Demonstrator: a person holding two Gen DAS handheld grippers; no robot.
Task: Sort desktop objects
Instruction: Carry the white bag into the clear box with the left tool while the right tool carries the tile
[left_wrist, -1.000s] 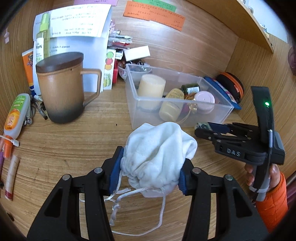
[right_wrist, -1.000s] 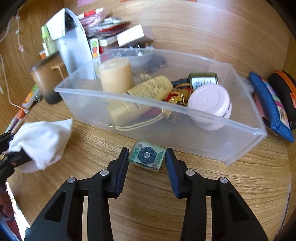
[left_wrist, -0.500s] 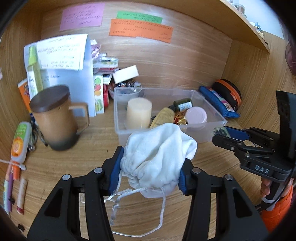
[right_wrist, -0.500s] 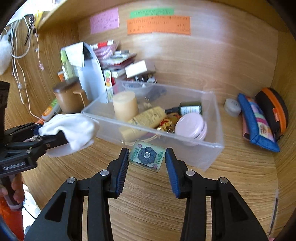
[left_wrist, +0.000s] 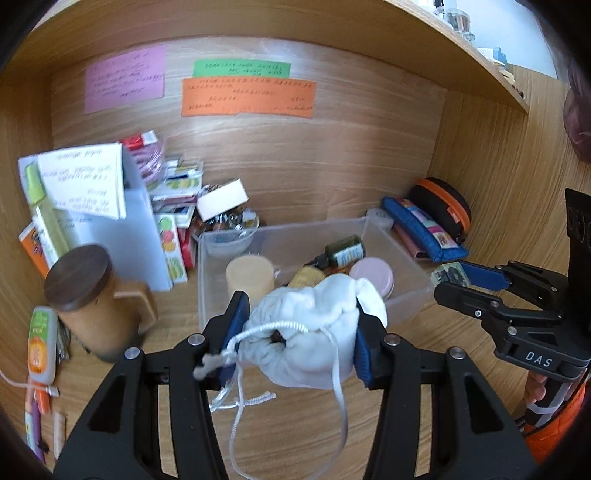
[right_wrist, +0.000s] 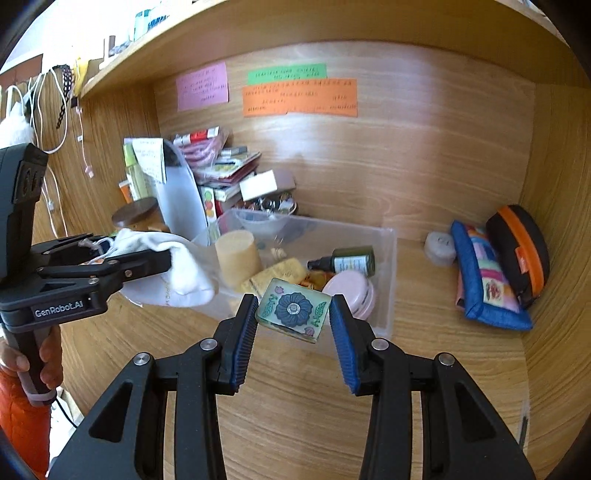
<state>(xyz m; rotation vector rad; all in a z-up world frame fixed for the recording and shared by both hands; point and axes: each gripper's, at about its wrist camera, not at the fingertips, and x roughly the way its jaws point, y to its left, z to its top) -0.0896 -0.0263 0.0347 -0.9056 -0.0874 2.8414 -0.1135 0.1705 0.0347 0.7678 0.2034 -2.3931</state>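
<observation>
Clamping a white drawstring pouch (left_wrist: 314, 332) between its jaws, the left gripper (left_wrist: 301, 334) hovers; the right gripper (right_wrist: 293, 319) pinches a floral tile (right_wrist: 293, 310), clear bin (right_wrist: 388, 266) beyond both.

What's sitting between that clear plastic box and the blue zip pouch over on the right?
A small round grey case sits on the desk between the clear box and the blue pouch. The right claw's camera shows it; the other view barely does.

Left gripper (left_wrist: 299, 334): black plastic frame, blue ribbed pads, silver screws, white "GenRobot.AI" lettering. Right gripper (right_wrist: 293, 332): same build, marked "DAS". Bare-skinned hand (right_wrist: 40, 360) below the lettering; orange sleeve (right_wrist: 22, 413).
</observation>
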